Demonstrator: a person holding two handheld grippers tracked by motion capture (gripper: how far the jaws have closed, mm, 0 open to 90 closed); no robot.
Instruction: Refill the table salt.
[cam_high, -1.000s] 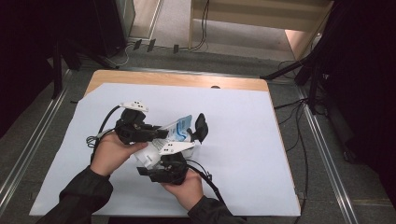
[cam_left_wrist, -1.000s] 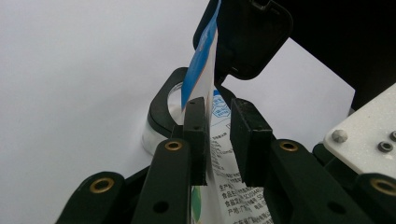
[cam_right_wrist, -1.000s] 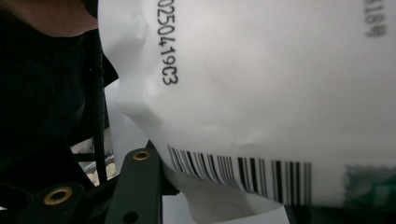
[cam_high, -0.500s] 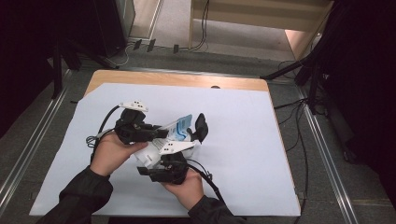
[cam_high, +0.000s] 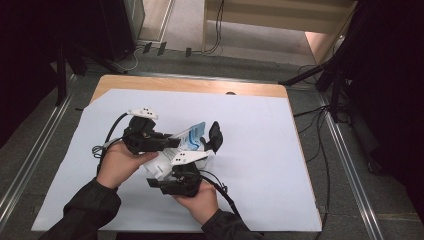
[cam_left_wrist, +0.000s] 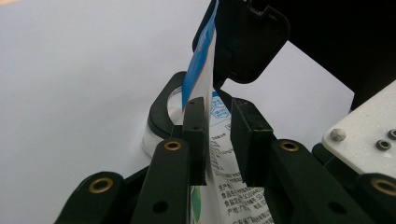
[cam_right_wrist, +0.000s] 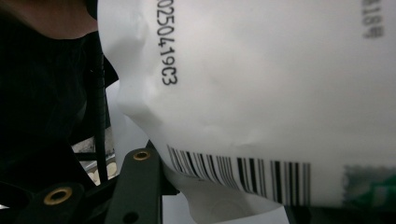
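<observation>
Gripping the white-and-blue printed pouch (cam_high: 186, 141) at the middle of the high view — left gripper (cam_left_wrist: 217, 135) pinching its upper edge, right gripper (cam_high: 212, 142) clamping its body — the person is risking a tear or spill if the grippers are pulling unevenly.

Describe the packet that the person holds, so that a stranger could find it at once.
On the wooden table lies a large white sheet; near its middle two hands meet. Between the left hand-held gripper and the right hand-held gripper sits a soft white pouch. Its blue top edge, small printed text and barcode set it apart from the black gripper parts around it.
</observation>
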